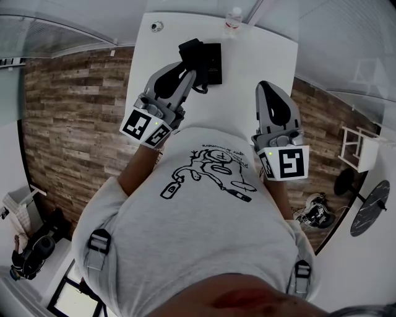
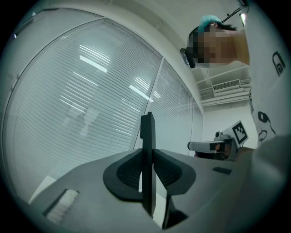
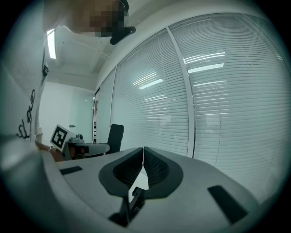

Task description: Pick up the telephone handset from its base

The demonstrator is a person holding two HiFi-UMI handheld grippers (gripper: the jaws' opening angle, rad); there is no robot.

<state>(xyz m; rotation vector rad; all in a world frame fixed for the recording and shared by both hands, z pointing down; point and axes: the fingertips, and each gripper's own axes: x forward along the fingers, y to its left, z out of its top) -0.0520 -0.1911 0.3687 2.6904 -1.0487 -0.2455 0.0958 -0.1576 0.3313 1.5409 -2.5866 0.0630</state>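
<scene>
Head view: white table (image 1: 263,59); black telephone base (image 1: 213,62) near its far edge. The telephone handset (image 1: 190,51) lies at the base's left side, at the tip of the left gripper (image 1: 186,74). Whether it is clear of the cradle cannot be told from here. A dark cord (image 1: 201,88) hangs just beside the claw. The right gripper (image 1: 266,88) hovers over bare table, well apart from the telephone. A plastic bottle (image 1: 233,18) stands at the table's far end.

Left gripper view: left gripper (image 2: 148,175) with its jaws clamped on the handset (image 2: 147,134), seen edge-on as a thin black slab. Its long axis stands upright between the pads and reaches above them. The right gripper (image 2: 213,146) shows off to the side; window blinds (image 2: 91,91) lie behind.

Right gripper view: right gripper (image 3: 143,166) with its jaws pressed together and nothing between them. The left gripper (image 3: 86,149) is opposite, with a dark slab at its tip, probably the handset (image 3: 116,135).

Judgement: the left claw is the nearer and has the grasp; what remains is a lift away from the base, which lies just right of the handset, with the cord trailing.
</scene>
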